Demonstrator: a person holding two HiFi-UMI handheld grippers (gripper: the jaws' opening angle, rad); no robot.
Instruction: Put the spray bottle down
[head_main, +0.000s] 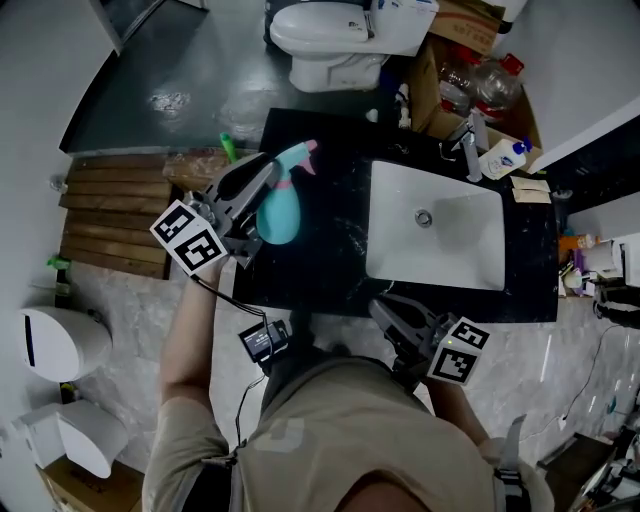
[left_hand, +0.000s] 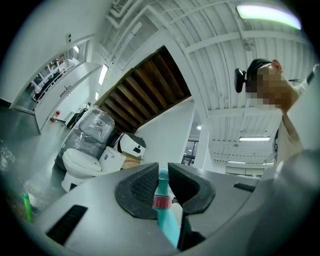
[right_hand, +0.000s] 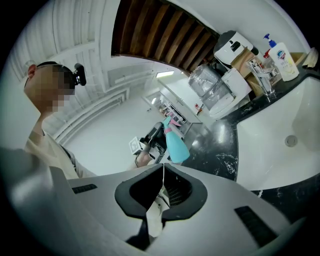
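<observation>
The left claw grips the spray bottle by its neck, base hanging tilted over the dark table (beside the sink). The right claw is closed, empty.

Your head camera looks steeply down on the counter. Left gripper view tilts ceilingward; right faces the bottle, sink at three o'clock, both shared overhead.

Counter bare under spray bottle, left of sink; faucet, soap bottle crowd back-right corner
</observation>
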